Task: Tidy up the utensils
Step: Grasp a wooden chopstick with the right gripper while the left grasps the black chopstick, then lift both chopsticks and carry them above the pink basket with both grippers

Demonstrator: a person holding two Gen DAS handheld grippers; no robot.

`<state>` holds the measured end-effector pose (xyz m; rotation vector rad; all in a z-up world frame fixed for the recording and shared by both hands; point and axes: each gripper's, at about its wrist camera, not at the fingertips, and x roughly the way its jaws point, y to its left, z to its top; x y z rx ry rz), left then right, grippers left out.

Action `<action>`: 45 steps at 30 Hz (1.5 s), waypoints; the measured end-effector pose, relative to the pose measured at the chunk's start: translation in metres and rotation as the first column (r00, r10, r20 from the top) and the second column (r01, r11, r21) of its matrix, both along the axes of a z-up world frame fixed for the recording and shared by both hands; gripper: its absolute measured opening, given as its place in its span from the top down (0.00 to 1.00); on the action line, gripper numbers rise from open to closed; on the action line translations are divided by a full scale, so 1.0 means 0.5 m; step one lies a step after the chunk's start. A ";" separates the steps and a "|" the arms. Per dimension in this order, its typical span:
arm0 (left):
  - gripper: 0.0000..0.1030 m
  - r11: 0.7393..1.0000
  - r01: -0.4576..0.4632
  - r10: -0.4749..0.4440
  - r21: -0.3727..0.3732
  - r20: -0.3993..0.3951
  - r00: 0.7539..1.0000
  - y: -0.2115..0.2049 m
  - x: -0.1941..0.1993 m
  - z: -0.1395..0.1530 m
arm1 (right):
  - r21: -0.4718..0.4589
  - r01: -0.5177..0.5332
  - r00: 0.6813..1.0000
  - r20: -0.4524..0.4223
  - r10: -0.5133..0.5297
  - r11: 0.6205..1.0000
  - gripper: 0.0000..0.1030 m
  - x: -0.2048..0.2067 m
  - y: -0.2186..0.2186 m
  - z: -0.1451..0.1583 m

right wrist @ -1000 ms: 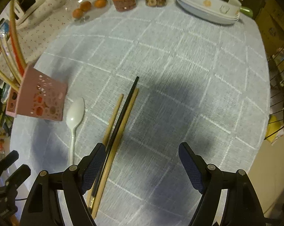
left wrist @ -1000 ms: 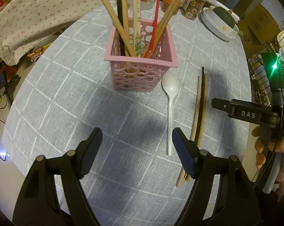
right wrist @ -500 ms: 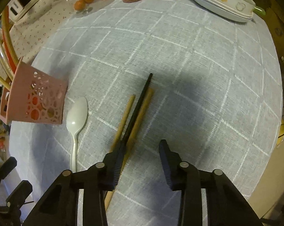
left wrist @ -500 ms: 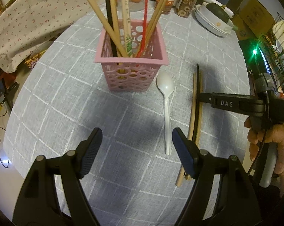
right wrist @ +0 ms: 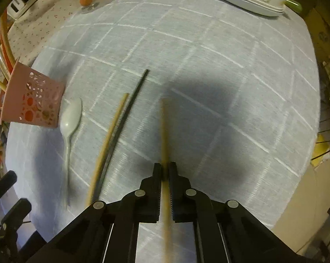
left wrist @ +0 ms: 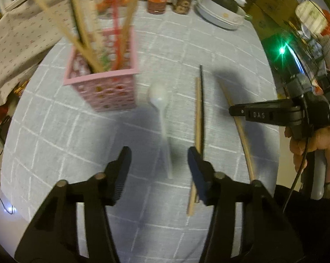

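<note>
Right gripper clamped on one wooden chopstick, pulled clear of the other pair — likely bound for the pink basket. Left gripper half-closing astride the white spoon, not yet gripping.

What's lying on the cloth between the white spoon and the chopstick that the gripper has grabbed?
Two loose chopsticks, side by side: a tan chopstick and a black chopstick, between the white spoon and the held chopstick. The right wrist view shows it best.
</note>
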<state>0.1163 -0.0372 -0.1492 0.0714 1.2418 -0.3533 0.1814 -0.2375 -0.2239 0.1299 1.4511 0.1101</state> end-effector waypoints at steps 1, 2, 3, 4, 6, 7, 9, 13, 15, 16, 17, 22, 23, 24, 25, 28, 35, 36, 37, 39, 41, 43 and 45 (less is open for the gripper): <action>0.57 1.000 0.016 -0.016 0.000 0.004 1.000 -0.012 -0.002 -0.001 | 0.013 0.005 1.000 0.007 -0.005 1.000 0.94 -0.006 -0.013 0.006; 0.59 0.999 0.035 -0.035 -0.002 0.008 0.999 -0.026 -0.005 -0.004 | 0.023 0.009 1.000 0.016 -0.009 1.000 0.94 -0.011 -0.027 0.013; 0.64 0.999 0.050 -0.050 -0.005 0.010 0.999 -0.038 -0.006 -0.007 | 0.030 0.012 1.000 0.025 -0.013 0.999 0.94 -0.017 -0.040 0.018; 0.68 0.997 0.071 -0.070 -0.012 0.010 0.997 -0.055 -0.006 -0.011 | 0.039 0.015 0.999 0.033 -0.016 0.999 0.94 -0.023 -0.052 0.023; 0.74 0.993 0.112 -0.111 -0.024 0.022 0.994 -0.086 0.000 -0.020 | 0.054 0.017 0.999 0.039 -0.020 0.998 0.94 -0.033 -0.073 0.029; 0.79 0.991 0.127 -0.126 -0.033 0.030 0.992 -0.098 0.004 -0.022 | 0.061 0.018 0.999 0.042 -0.020 0.998 0.94 -0.040 -0.085 0.032; 0.82 0.986 0.150 -0.147 -0.072 0.045 0.988 -0.119 0.020 -0.032 | 0.072 0.021 0.999 0.043 -0.024 0.997 0.94 -0.049 -0.102 0.036; 0.83 0.982 0.169 -0.161 -0.090 0.084 0.983 -0.156 0.050 -0.058 | 0.098 0.036 0.998 0.045 -0.041 0.995 0.94 -0.062 -0.144 0.042; 0.83 0.981 0.169 -0.161 -0.093 0.086 0.983 -0.168 0.062 -0.073 | 0.110 0.038 0.998 0.047 -0.044 0.993 0.94 -0.055 -0.142 0.042; 0.83 0.981 0.172 -0.164 -0.091 0.086 0.983 -0.174 0.065 -0.081 | 0.115 0.037 0.998 0.047 -0.043 0.993 0.94 -0.054 -0.140 0.041; 0.83 0.982 0.173 -0.166 -0.081 0.086 0.982 -0.179 0.066 -0.087 | 0.122 0.035 0.998 0.045 -0.041 0.992 0.94 -0.054 -0.144 0.042; 0.83 0.988 0.146 -0.142 -0.041 0.098 0.985 -0.189 0.074 -0.096 | 0.142 0.022 0.999 0.044 -0.028 0.990 0.94 -0.047 -0.141 0.038; 0.83 0.989 0.140 -0.136 -0.041 0.102 0.986 -0.190 0.076 -0.094 | 0.145 0.020 0.999 0.044 -0.026 0.989 0.94 -0.048 -0.144 0.039; 0.83 0.990 0.136 -0.131 -0.043 0.105 0.986 -0.186 0.076 -0.092 | 0.147 0.017 0.999 0.044 -0.024 0.989 0.94 -0.050 -0.147 0.039; 0.83 0.990 0.131 -0.126 -0.046 0.113 0.986 -0.186 0.077 -0.089 | 0.148 0.015 0.999 0.043 -0.022 0.989 0.94 -0.053 -0.151 0.041; 0.83 0.990 0.130 -0.123 -0.057 0.106 0.987 -0.189 0.084 -0.093 | 0.154 0.014 0.999 0.037 -0.020 0.988 0.94 -0.056 -0.155 0.038; 0.83 0.990 0.123 -0.116 -0.063 0.104 0.988 -0.201 0.098 -0.098 | 0.160 0.033 0.999 0.027 -0.038 0.987 0.94 -0.058 -0.165 0.031; 0.83 0.991 0.120 -0.114 -0.061 0.103 0.988 -0.202 0.102 -0.099 | 0.160 0.034 0.999 0.027 -0.039 0.987 0.94 -0.057 -0.166 0.029; 0.83 0.992 0.114 -0.108 -0.058 0.102 0.989 -0.202 0.107 -0.100 | 0.160 0.035 0.999 0.025 -0.040 0.987 0.94 -0.058 -0.166 0.028; 0.83 0.995 0.092 -0.089 -0.042 0.073 0.993 -0.200 0.117 -0.109 | 0.161 0.036 0.999 0.023 -0.040 0.986 0.94 -0.056 -0.165 0.025; 0.83 0.996 0.068 -0.064 -0.055 0.072 0.995 -0.195 0.124 -0.113 | 0.158 0.037 0.999 0.022 -0.041 0.987 0.94 -0.056 -0.164 0.024; 0.84 0.997 0.056 -0.053 -0.046 0.057 0.997 -0.199 0.129 -0.113 | 0.156 0.037 0.999 0.023 -0.041 0.987 0.94 -0.055 -0.163 0.024; 0.92 0.998 0.050 -0.048 -0.027 0.059 0.997 -0.204 0.129 -0.112 | 0.151 0.039 0.999 0.025 -0.043 0.988 0.94 -0.055 -0.161 0.024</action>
